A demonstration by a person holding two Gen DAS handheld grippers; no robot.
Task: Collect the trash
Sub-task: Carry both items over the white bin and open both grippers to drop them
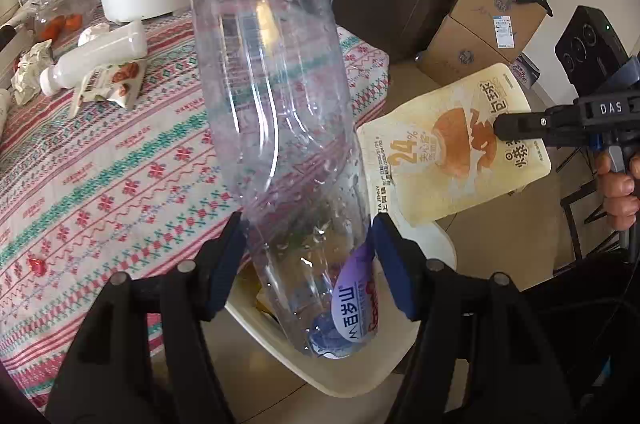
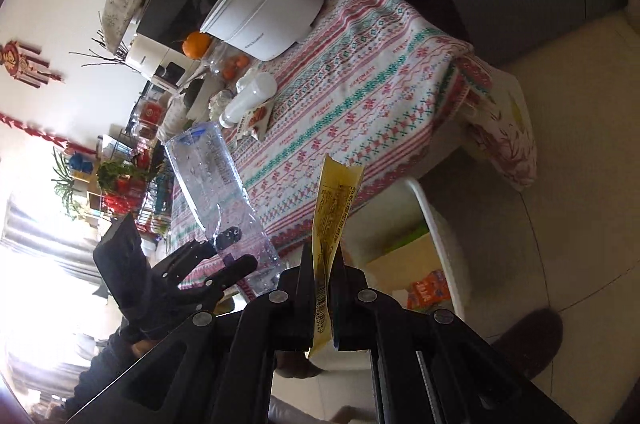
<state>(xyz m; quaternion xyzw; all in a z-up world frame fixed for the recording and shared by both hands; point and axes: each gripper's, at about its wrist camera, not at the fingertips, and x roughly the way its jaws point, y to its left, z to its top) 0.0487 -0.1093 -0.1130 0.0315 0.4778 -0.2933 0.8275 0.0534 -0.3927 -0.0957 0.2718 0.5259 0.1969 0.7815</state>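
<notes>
Now we hold the empty bottle (image 1: 280, 127) tight in our left gripper (image 1: 308, 264) and the yellow wrapper (image 1: 456, 143) pinched in our right gripper (image 2: 322, 288), both above the white bin (image 1: 360, 376) beside the bench (image 1: 100, 163), ready to drop.

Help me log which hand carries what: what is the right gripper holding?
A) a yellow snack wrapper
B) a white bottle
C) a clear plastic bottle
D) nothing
A: the right gripper is clamped on the yellow snack wrapper, while the clear plastic bottle sits between the fingers of the left gripper, both near the white bin.
</notes>
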